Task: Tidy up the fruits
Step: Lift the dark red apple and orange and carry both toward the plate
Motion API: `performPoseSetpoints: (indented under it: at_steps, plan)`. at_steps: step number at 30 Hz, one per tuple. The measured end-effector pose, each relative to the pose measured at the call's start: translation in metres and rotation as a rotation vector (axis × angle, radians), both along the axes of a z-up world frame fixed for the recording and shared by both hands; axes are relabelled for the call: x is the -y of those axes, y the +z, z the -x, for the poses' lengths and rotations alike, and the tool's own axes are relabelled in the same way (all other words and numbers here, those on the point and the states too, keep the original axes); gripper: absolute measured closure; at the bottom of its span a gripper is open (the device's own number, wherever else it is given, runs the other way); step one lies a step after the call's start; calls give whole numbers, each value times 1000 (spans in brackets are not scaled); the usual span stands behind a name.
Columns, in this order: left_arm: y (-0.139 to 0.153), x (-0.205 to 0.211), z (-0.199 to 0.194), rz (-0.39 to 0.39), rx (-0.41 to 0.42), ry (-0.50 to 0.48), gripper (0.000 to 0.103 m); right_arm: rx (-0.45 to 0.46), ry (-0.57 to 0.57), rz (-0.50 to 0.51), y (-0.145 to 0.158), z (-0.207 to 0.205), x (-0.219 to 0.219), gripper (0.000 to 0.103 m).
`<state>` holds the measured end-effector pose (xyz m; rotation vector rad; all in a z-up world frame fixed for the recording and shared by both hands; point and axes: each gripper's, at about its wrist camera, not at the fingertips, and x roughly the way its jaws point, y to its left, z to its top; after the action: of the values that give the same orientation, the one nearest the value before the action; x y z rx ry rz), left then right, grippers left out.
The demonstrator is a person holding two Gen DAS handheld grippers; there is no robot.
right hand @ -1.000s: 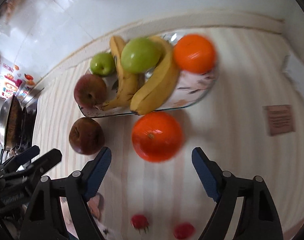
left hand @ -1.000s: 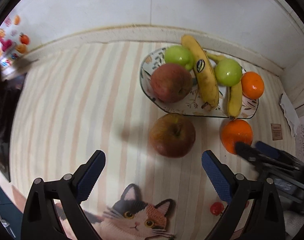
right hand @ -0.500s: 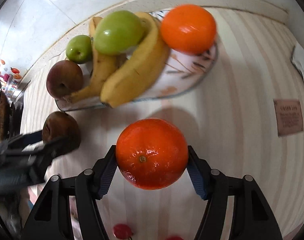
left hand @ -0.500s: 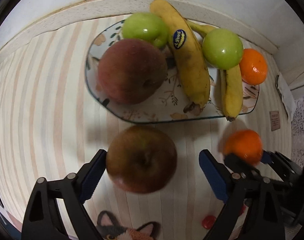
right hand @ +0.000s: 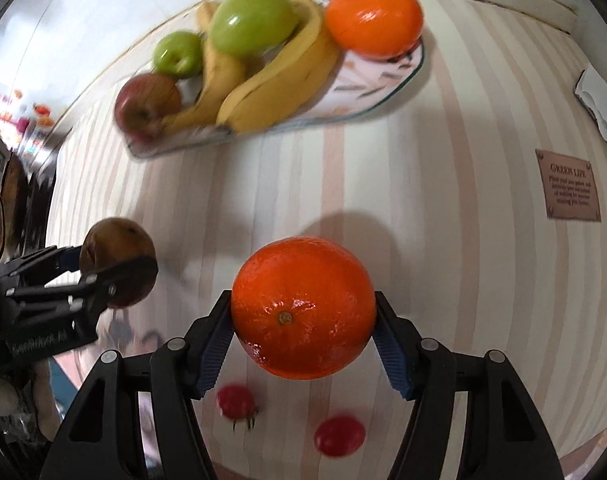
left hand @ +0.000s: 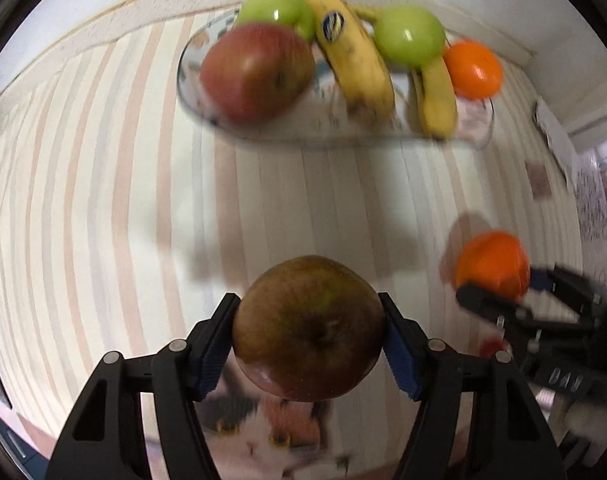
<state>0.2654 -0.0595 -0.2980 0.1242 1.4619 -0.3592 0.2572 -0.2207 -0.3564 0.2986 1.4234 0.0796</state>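
Dull brown-red apple (left hand: pixel 308 330), glossy bright orange (right hand: pixel 302 307).

Plate (right hand: pixel 387 92) of fruit behind; apple (left hand: pixel 308 328) left, orange (right hand: pixel 302 307) right, both before it.

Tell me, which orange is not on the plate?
The orange between the right gripper's pads. The other orange sits on the plate beside the bananas.

a brown-red apple (left hand: pixel 309 328) sits between blue-padded black fingers (left hand: pixel 211 344). a bright orange (right hand: pixel 302 307) sits between matching fingers (right hand: pixel 213 344). the tabletop (right hand: pixel 443 184) carries cream, pink and grey stripes. the floral white plate (right hand: pixel 375 84) holds yellow bananas (right hand: pixel 279 84), green apples (right hand: pixel 253 20), a red apple (left hand: pixel 257 72) and another orange (right hand: pixel 373 16).
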Motion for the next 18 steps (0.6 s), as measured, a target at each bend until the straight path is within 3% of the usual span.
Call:
performPoseSetpoints:
  at_steps: [5, 13, 18]
  plan:
    - [-10, -5, 23, -20, -17, 19, 38, -14, 47, 24, -6, 15, -15, 35]
    - [-22, -1, 20, -24, -19, 30, 37, -4, 68, 46, -7, 4, -32, 35]
    - [-29, 2, 20, -43, -16, 21, 38, -3, 64, 46, 3, 11, -17, 35]
